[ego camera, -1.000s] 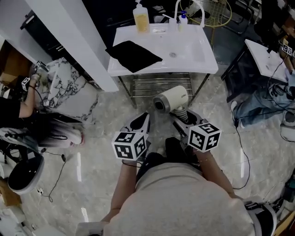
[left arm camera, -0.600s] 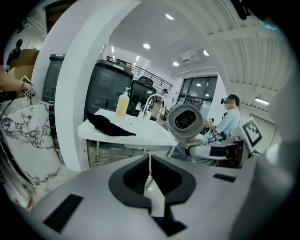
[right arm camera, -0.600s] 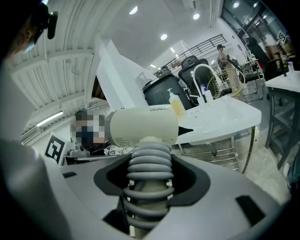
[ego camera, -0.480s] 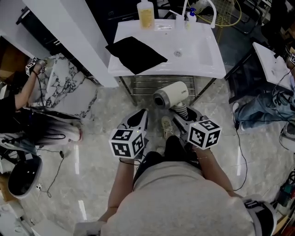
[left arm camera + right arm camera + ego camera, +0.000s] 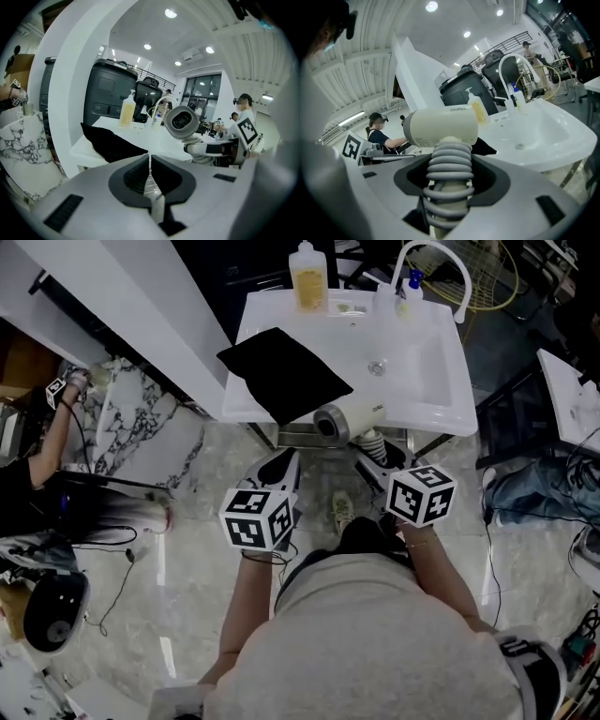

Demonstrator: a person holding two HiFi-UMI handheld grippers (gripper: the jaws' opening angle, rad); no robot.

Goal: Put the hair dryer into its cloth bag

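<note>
A person stands at a white washbasin (image 5: 448, 381) with a two-jaw tool in each hand. The right tool (image 5: 376, 452) grips a cream hair dryer (image 5: 349, 418) by its grey ribbed handle, jaws set wide around the ribs, as the right gripper view shows. The dryer's barrel lies roughly level over the washbasin's front edge, its round open end turned toward the person's left.

The black cloth bag (image 5: 286, 374) lies flat on the left part of the washbasin, one corner hanging over the front rim. The dryer is just beside that corner, and whether the two touch cannot be told. The bag's mouth cannot be made out from above.

The left tool (image 5: 284, 463) is pressed shut with nothing between its jaws. It hangs in front of the washbasin, to the left of the dryer and below the bag's overhanging corner, apart from both.

A bottle of yellow liquid (image 5: 309, 279) stands at the back rim, left of the drain. One pale shoe (image 5: 342, 512) of the person shows on the marble-patterned floor (image 5: 187, 568) between the two tools. At far left, another person (image 5: 37, 465) reaches toward a marble-patterned surface.
</note>
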